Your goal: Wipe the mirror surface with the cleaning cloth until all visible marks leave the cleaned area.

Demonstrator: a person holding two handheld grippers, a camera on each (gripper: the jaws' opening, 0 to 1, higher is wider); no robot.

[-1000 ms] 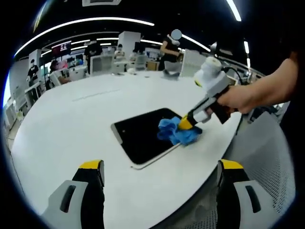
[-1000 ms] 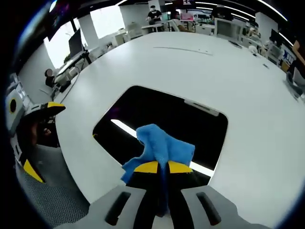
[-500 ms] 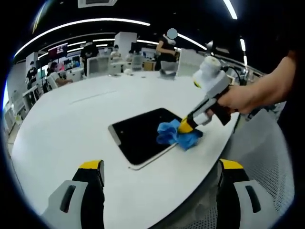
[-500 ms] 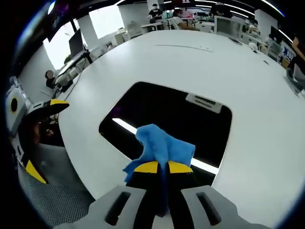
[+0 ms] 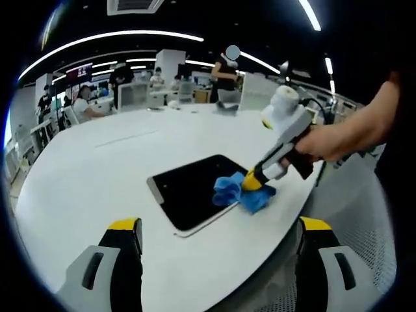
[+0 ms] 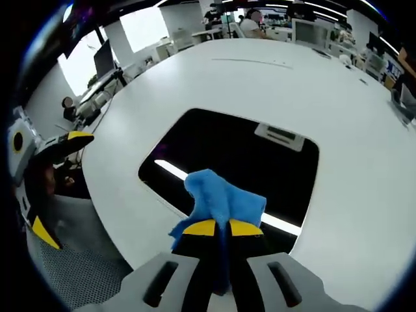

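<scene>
The right tool (image 6: 216, 227) is clenched on the blue cloth (image 6: 221, 201), its yellow-tipped jaws pressed together, the cloth resting on the near edge of the mirror (image 6: 247, 159). The mirror lies flat on the white surface (image 6: 260, 84), near its rounded edge. In the left gripper view the left tool (image 5: 218, 231) hangs released, jaws wide apart, over the surface's edge; a hand (image 5: 325, 140) holds the right tool.

1 mirror (image 5: 188, 192), 1 blue cloth (image 5: 242, 192), 1 white table (image 5: 84, 175), 2 tongs: left (image 5: 218, 260), right (image 6: 217, 227).
</scene>
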